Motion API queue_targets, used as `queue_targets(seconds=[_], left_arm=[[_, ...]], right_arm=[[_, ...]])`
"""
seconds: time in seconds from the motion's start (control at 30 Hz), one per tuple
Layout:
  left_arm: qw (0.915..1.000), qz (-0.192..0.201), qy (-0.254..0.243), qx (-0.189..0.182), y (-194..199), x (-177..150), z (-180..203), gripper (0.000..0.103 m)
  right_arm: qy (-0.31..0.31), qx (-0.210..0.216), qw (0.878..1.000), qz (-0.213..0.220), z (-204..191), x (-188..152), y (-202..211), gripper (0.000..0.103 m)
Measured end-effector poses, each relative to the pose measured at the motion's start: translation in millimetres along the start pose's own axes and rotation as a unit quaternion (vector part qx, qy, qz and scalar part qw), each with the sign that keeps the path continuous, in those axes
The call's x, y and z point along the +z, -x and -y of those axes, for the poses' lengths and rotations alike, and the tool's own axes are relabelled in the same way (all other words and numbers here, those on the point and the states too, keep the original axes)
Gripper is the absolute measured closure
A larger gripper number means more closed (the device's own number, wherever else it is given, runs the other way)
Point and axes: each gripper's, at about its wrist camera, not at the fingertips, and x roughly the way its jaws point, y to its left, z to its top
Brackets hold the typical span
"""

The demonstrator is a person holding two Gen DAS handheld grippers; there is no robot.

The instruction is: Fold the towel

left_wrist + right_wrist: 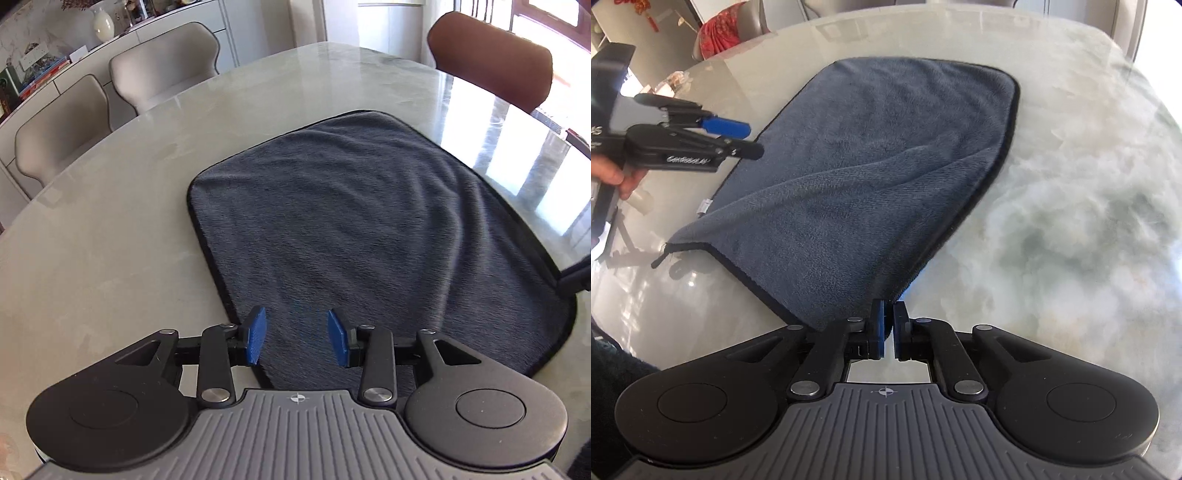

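A dark grey towel (pixel 351 221) with a black hem lies spread on the marble table. My left gripper (pixel 298 338) is open, its blue pads hovering over the towel's near edge, holding nothing. In the right wrist view the towel (pixel 879 166) rises toward my right gripper (pixel 889 317), which is shut on its near corner and lifts it off the table. The left gripper (pixel 738 136) shows there at the left, open beside the towel's far side edge.
The table (pixel 110 240) is glossy marble with bare surface around the towel. Two beige chairs (pixel 162 70) stand at the far left and a brown chair (pixel 491 62) at the far right. A sideboard with a vase (pixel 103 22) lines the wall.
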Motion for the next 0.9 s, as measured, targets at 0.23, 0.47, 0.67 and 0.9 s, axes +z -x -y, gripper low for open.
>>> queue_targets(seconds=[0.23, 0.47, 0.67, 0.9], left_arm=[[0.9995, -0.026, 0.006, -0.02, 7.7, -19.2, 16.7, 0.061], [0.9968, -0.072, -0.012, -0.034, 3.2, -39.6, 28.8, 0.06], [0.9954, -0.086, -0.012, -0.04, 2.5, -46.4, 25.8, 0.055], [0.9952, -0.074, -0.025, -0.059, 5.0, -41.0, 24.2, 0.055]], right_arm=[[-0.001, -0.016, 1.0, -0.016, 8.2, -12.3, 7.8, 0.098], [0.002, -0.019, 0.999, -0.025, 14.2, -13.2, 7.1, 0.098], [0.004, -0.026, 0.999, -0.048, 16.0, -8.0, -0.3, 0.093], [-0.007, -0.04, 0.999, -0.037, 20.3, 3.7, 3.7, 0.078]])
